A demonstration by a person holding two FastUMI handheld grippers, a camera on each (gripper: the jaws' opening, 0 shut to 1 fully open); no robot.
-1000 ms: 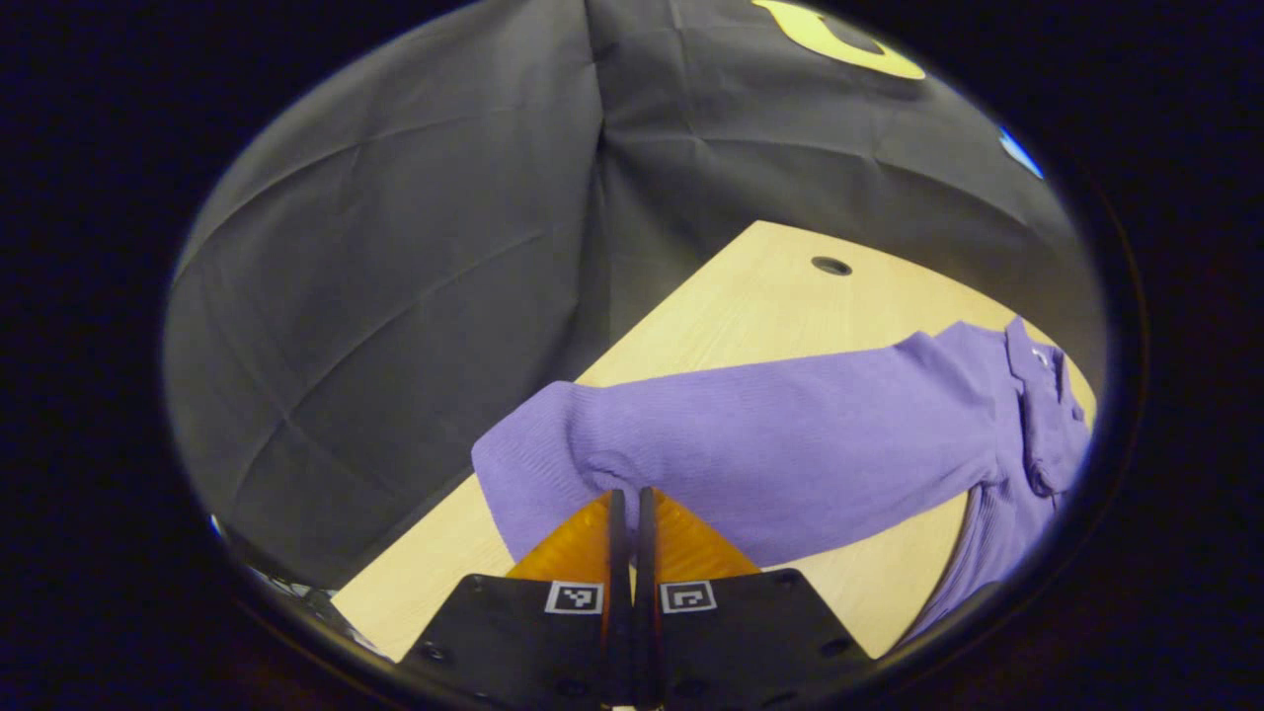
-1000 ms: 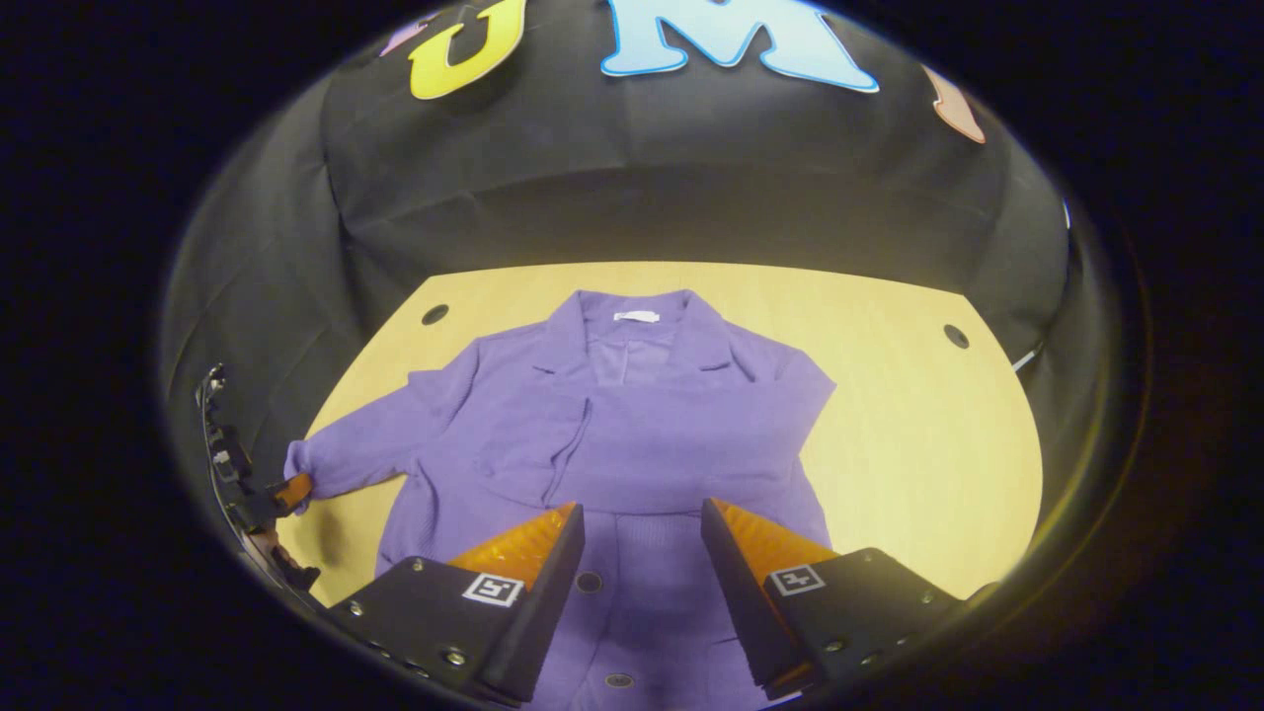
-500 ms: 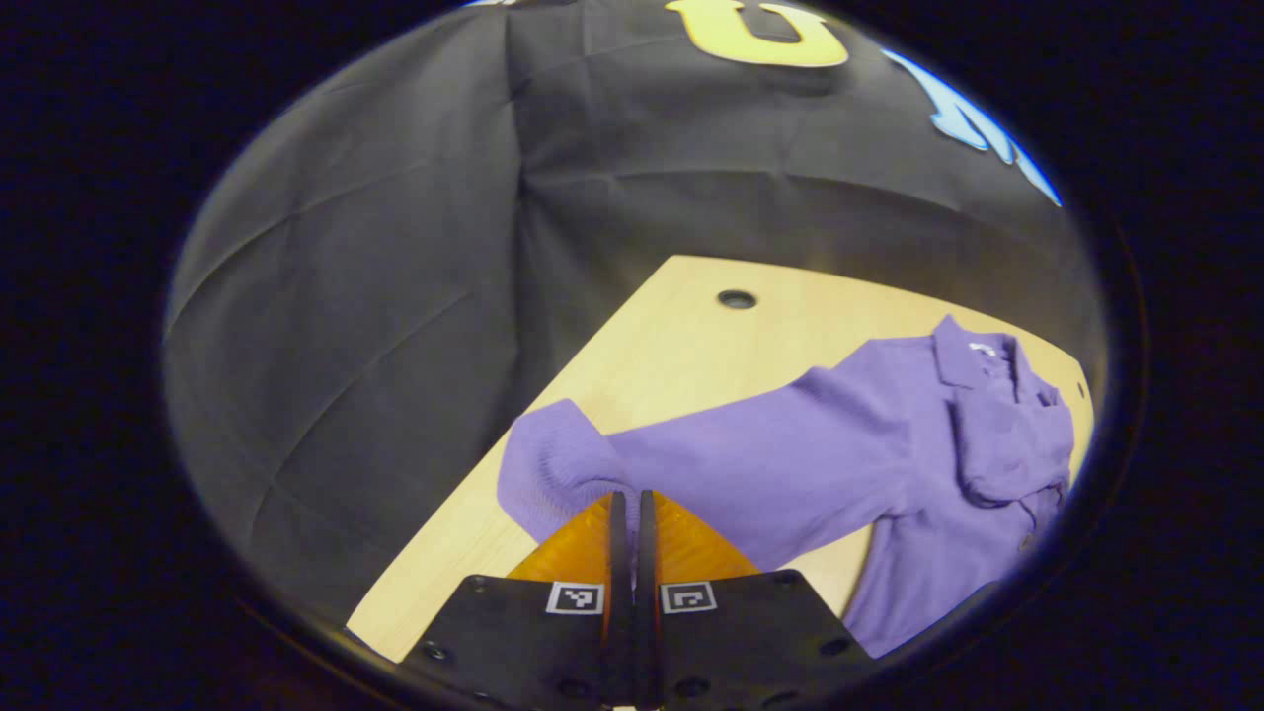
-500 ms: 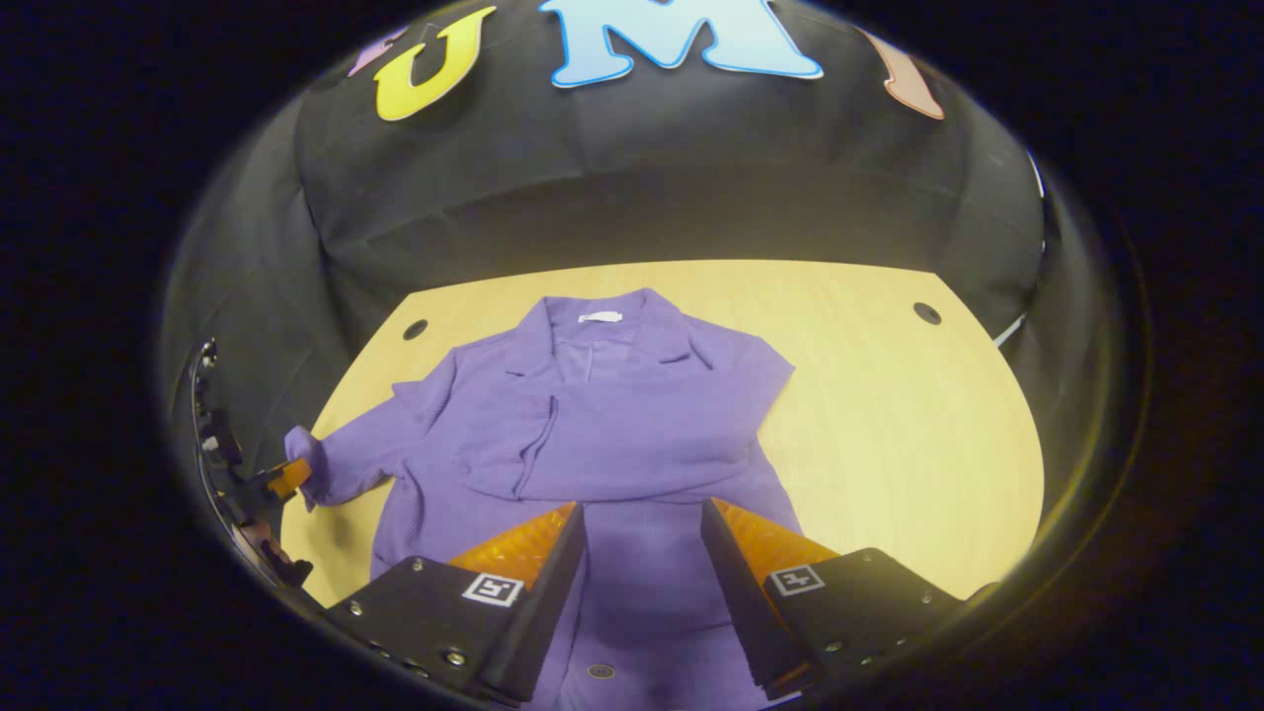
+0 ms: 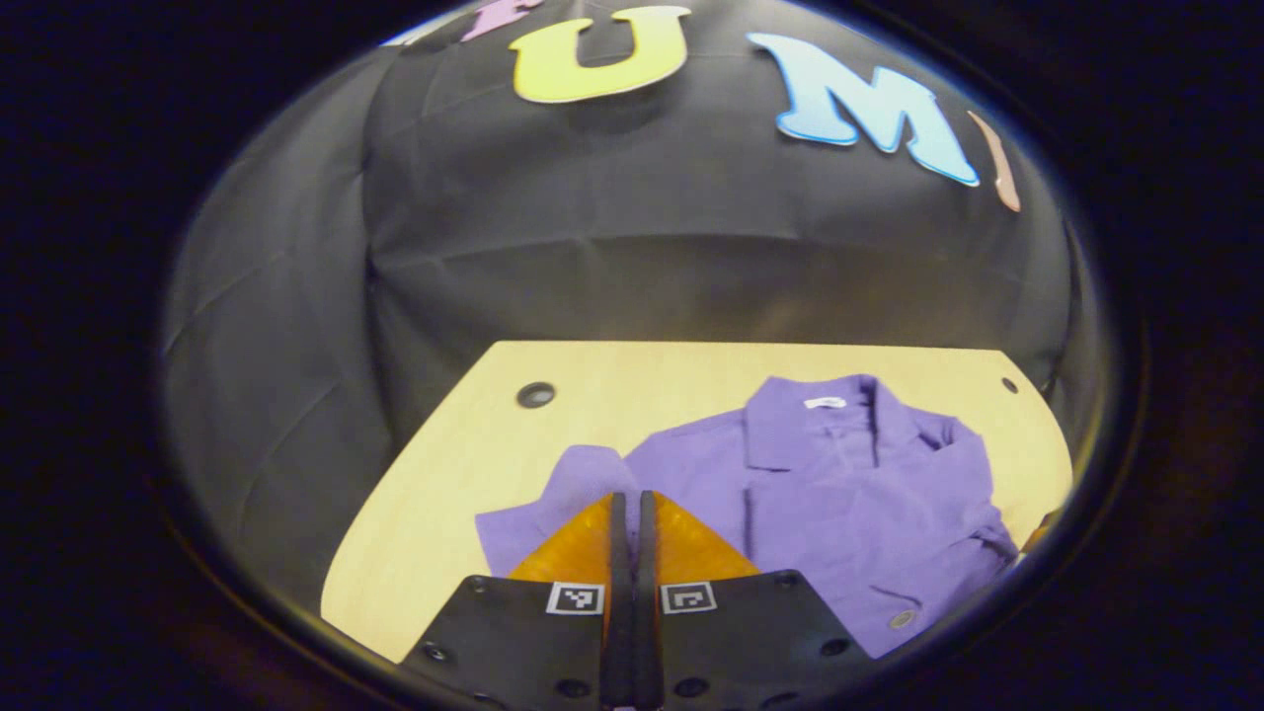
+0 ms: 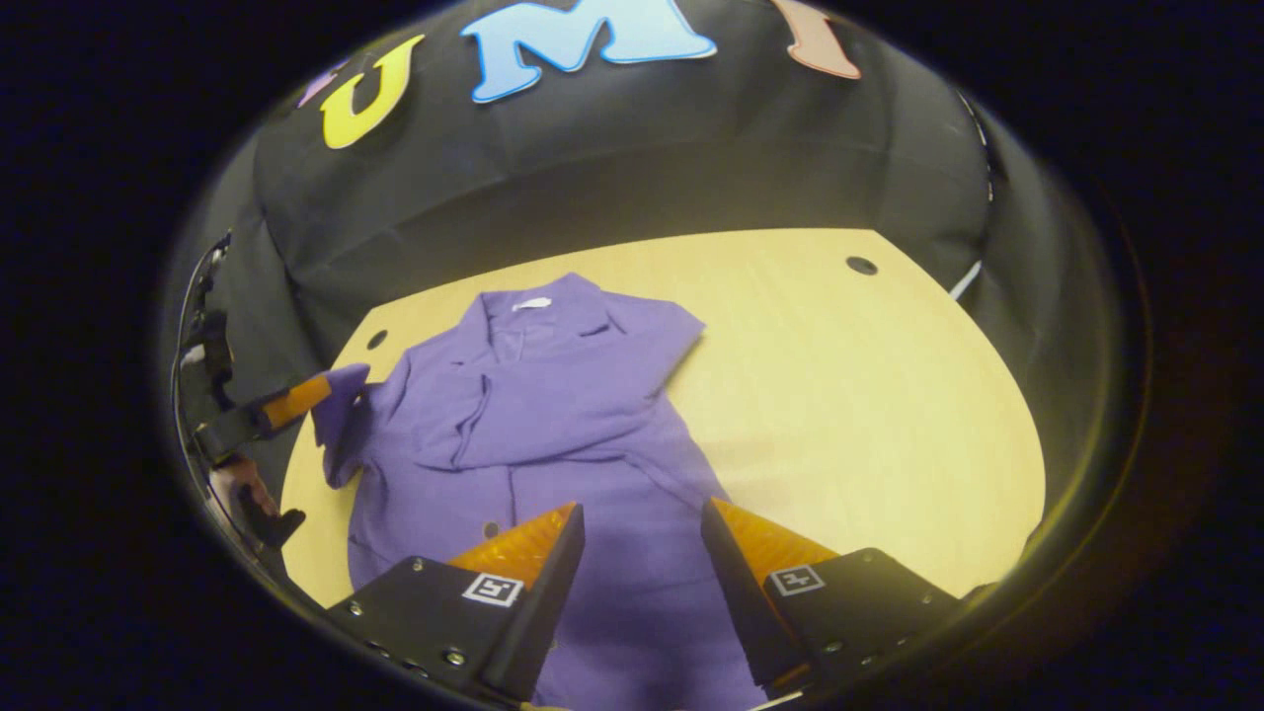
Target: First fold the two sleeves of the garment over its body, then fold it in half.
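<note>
The purple garment [image 6: 553, 415] lies front-up on the light wooden tabletop [image 6: 849, 395], left of centre in the right gripper view, its collar toward the black cloth wall. One sleeve [image 6: 553, 434] is already laid across the chest. The other sleeve's cuff [image 5: 583, 484] is lifted off the tabletop at the left of the garment, pinched in the left gripper [image 5: 629, 509], whose fingers are pressed together on the fabric at the bottom centre of the left gripper view. That same gripper appears at the left edge of the right gripper view [image 6: 296, 397], with the cuff hanging from its tip. The right gripper [image 6: 642, 518] hovers over the garment's lower half, fingers spread apart with purple cloth showing between them, gripping nothing.
</note>
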